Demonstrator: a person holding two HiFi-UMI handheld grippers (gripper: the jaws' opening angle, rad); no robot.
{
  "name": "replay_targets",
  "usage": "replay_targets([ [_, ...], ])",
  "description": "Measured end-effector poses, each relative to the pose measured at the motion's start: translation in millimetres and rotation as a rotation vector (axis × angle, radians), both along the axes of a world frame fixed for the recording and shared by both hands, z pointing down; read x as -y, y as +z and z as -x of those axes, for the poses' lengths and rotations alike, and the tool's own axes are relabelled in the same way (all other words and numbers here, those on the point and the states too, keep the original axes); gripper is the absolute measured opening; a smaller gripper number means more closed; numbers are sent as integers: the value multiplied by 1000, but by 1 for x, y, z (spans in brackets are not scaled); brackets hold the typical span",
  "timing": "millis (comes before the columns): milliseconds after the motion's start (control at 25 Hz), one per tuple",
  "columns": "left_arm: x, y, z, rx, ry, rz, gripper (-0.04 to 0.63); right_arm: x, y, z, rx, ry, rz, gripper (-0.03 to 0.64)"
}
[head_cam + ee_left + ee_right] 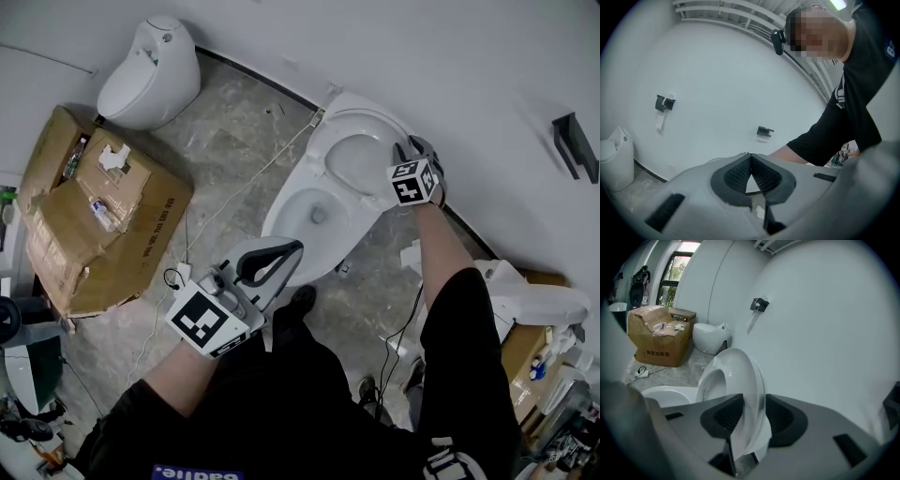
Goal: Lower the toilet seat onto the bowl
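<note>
A white toilet bowl [281, 214] stands on the grey floor against the wall. Its seat [370, 122] is raised and leans back with the lid toward the wall. My right gripper [409, 148] is at the seat's upper edge. In the right gripper view the white seat rim [740, 376] runs between the two dark pads, with the right gripper [753, 411] shut on it and the bowl [665, 394] lower left. My left gripper [279, 249] hovers in front of the bowl, apart from it. The left gripper [749, 157] is shut and holds nothing.
A torn cardboard box [94, 206] sits at the left, with a second white toilet [150, 75] behind it. A cable [216, 202] trails across the floor to the bowl. Another white fixture [534, 295] lies at the right. A black bracket [574, 145] is on the wall.
</note>
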State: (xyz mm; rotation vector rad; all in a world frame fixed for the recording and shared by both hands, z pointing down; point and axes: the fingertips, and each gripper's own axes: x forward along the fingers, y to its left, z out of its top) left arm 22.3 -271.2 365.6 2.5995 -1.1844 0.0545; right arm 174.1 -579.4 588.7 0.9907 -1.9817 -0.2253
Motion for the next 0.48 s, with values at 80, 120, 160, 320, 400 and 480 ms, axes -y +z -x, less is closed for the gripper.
replay_targets([
  [80, -6, 2, -1, 0, 0, 5, 14, -2, 1, -1, -30, 2, -19, 140],
  [120, -9, 3, 0, 1, -1, 9, 15, -2, 1, -2, -47, 6, -30, 124],
  [160, -12, 5, 1, 1, -3, 13, 15, -3, 1, -2, -55, 12, -40, 124],
  [320, -21, 12, 7, 4, -10, 33, 14, -1, 0, -3, -7, 45, -24, 124],
  [400, -26, 14, 10, 4, -12, 39, 15, 2, 0, -4, 31, 54, 16, 124],
  [480, -31, 18, 12, 2, -13, 45, 14, 5, -1, -5, 78, 55, 66, 124],
])
